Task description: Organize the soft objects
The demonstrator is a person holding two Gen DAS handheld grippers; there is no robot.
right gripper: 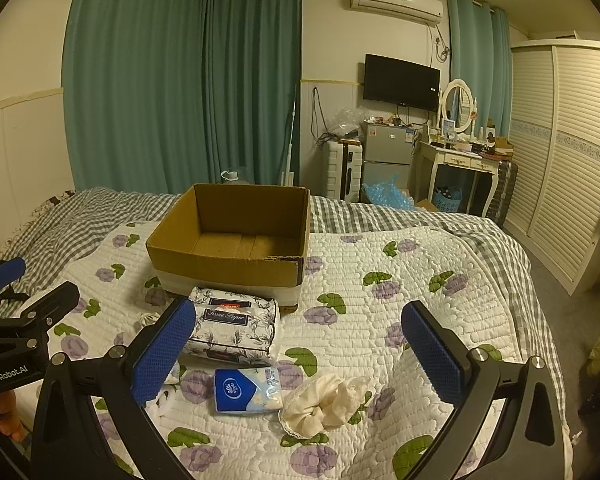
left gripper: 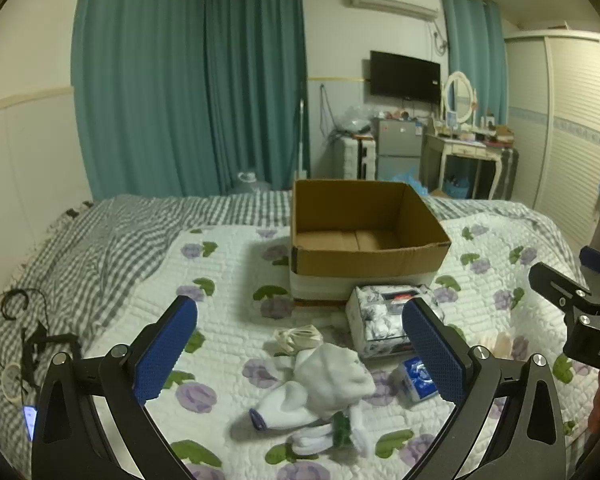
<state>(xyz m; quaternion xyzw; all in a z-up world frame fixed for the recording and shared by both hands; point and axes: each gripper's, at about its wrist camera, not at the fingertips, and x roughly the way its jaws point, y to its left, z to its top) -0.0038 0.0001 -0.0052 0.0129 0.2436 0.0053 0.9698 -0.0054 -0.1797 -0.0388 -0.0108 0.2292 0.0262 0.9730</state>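
Note:
An open, empty cardboard box (left gripper: 364, 264) (right gripper: 224, 270) stands on the flowered quilt. In front of it lie a floral tissue pack (left gripper: 380, 320) (right gripper: 236, 330), a small blue tissue packet (left gripper: 416, 378) (right gripper: 246, 392), white socks (left gripper: 320, 388), a coiled cream cord (left gripper: 298, 338) and a cream lace cloth (right gripper: 328, 402). My left gripper (left gripper: 300, 354) is open above the socks. My right gripper (right gripper: 298, 354) is open above the blue packet and lace cloth. Each gripper shows at the edge of the other's view.
The bed's grey gingham sheet (left gripper: 100, 240) carries black cables (left gripper: 32, 340) at the left. Beyond the bed are teal curtains, a small fridge (right gripper: 384, 160), a vanity desk (right gripper: 460, 168) and a louvred wardrobe (right gripper: 560, 160).

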